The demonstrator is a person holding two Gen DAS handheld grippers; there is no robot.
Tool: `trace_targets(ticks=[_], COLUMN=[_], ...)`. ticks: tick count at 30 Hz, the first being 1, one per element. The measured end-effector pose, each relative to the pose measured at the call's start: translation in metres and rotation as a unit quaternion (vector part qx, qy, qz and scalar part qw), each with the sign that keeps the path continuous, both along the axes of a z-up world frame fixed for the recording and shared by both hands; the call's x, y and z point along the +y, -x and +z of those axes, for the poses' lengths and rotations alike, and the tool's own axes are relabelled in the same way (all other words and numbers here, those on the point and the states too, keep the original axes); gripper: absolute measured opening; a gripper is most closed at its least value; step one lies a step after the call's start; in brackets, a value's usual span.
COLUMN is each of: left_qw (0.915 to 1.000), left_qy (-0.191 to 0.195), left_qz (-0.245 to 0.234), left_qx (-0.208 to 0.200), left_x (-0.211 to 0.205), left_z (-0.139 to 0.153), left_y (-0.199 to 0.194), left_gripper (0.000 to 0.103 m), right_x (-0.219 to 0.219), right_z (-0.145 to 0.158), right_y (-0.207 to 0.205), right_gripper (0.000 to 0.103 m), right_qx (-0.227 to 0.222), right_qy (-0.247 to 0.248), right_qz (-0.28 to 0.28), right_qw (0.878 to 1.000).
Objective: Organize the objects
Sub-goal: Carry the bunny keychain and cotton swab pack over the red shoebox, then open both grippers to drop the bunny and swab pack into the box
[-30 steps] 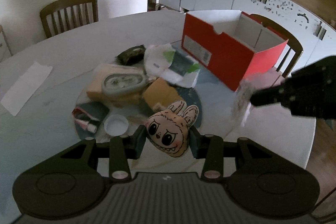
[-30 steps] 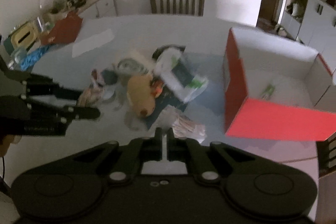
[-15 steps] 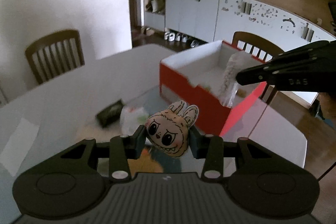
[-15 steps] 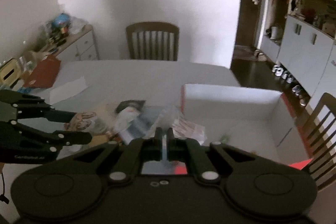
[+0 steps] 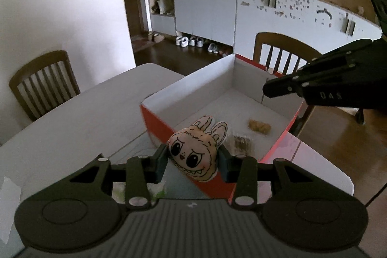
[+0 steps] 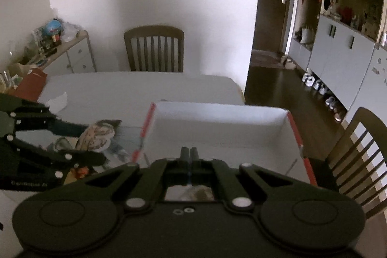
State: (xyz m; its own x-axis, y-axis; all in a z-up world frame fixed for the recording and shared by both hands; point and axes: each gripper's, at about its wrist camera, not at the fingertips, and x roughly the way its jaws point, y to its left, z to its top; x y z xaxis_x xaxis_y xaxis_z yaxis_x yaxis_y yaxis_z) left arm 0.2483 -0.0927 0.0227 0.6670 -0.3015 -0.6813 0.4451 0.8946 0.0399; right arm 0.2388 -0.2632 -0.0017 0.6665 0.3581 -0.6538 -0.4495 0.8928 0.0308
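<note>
Both hand-held grippers have swung from the clutter to the red box [image 5: 167,129]. Left hand-held gripper [image 5: 192,162] clamps a bunny-face plush [image 5: 197,151] just before the box; right hand-held gripper [image 6: 189,152], fingers together, hangs above it.

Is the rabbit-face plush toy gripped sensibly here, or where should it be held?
Sensibly: the left gripper pinches the plush toy across its cheeks, from behind and below. The soft, rounded head is widest there, while the thin ears on top would likely slip.
</note>
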Motion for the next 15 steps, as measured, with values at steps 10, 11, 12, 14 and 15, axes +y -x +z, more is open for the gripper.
trace_targets(ticks=[10, 11, 12, 14, 15], left_qw=[0.997, 0.9963, 0.9955, 0.9932, 0.9922], left_qy=[-0.049, -0.053, -0.058, -0.074, -0.08], left_qz=[-0.008, -0.006, -0.003, 0.003, 0.004], left_qx=[0.059, 0.068, 0.075, 0.089, 0.096], left_x=[-0.064, -0.07, -0.074, -0.083, -0.087], left_z=[-0.038, -0.044, -0.049, -0.061, -0.066], left_y=[-0.068, -0.075, -0.08, -0.093, -0.097], left_gripper=[0.041, 0.041, 0.041, 0.041, 0.041], right_x=[-0.042, -0.045, -0.047, -0.053, -0.056], right_z=[-0.037, -0.04, -0.043, -0.048, -0.051], right_y=[-0.033, -0.035, -0.038, -0.043, -0.045], right_gripper=[0.006, 0.006, 0.007, 0.009, 0.009], right_qx=[0.045, 0.048, 0.052, 0.061, 0.064], right_qy=[0.006, 0.006, 0.006, 0.006, 0.007], right_qz=[-0.013, -0.013, -0.014, -0.013, -0.013], right_qw=[0.999, 0.999, 0.999, 0.998, 0.998])
